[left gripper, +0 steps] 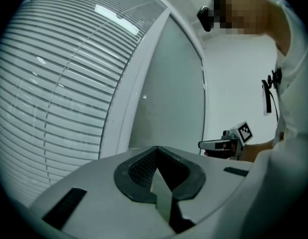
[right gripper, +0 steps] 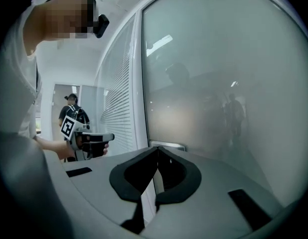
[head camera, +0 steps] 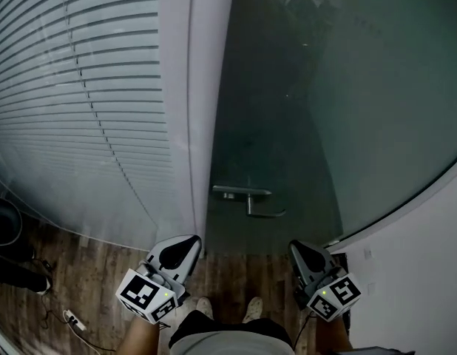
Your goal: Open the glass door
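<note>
Frosted grey-green glass door [head camera: 310, 117] stands upright straight ahead, beside a white door frame [head camera: 193, 124] and slatted white blinds [head camera: 80, 95]. Left gripper [head camera: 190, 242] and right gripper [head camera: 293, 248] hover low before it, jaws pressed together, empty. The door's silver lever handle [head camera: 252, 200] lies level, its free end pointing away from the frame.

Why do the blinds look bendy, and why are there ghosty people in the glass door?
Head view: the wide lens bows the blinds, and the glass door is dark, with dim figures near its top. Left gripper view: the slats curve more, with lamp glare on them. Right gripper view: the door looks misty, with soft figures; reflected or behind it, I can't tell.
</note>
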Tool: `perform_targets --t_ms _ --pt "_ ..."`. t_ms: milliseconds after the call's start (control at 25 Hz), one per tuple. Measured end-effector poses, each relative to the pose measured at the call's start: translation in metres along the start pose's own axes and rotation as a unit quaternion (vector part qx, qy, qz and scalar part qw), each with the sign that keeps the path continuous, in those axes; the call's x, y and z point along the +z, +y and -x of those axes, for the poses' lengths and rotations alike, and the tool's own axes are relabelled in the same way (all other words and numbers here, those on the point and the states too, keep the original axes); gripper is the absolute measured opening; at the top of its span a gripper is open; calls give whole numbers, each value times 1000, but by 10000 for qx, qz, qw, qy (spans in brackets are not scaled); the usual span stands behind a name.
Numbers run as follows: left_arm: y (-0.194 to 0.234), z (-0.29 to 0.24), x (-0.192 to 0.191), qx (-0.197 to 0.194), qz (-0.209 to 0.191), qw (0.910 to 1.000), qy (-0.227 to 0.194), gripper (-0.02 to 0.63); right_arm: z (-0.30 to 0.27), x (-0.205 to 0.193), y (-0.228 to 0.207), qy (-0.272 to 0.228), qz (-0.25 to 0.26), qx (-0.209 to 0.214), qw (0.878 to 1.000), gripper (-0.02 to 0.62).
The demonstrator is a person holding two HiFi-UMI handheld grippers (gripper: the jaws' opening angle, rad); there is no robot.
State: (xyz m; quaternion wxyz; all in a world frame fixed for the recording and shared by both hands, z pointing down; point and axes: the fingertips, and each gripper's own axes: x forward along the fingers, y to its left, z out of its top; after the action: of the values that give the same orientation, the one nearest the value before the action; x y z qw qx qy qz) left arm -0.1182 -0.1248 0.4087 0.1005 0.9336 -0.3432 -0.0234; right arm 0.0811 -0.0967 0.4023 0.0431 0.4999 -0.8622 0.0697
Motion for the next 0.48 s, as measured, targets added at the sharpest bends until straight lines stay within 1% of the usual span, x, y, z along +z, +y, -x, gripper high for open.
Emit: perform_targets --t_ms 120,320,480 --pt "-11 -8 1 243 -14 9997 -43 -3 2 -1 -11 -29 149 256 9996 0" --pt "-42 -30 -2 281 -336 9990 6 -3 2 -11 -43 -45 57 599 9982 2" --pt "-53 -46 1 562 -292 9980 47 -3 6 -10 -64 -30 -21 854 9963 2"
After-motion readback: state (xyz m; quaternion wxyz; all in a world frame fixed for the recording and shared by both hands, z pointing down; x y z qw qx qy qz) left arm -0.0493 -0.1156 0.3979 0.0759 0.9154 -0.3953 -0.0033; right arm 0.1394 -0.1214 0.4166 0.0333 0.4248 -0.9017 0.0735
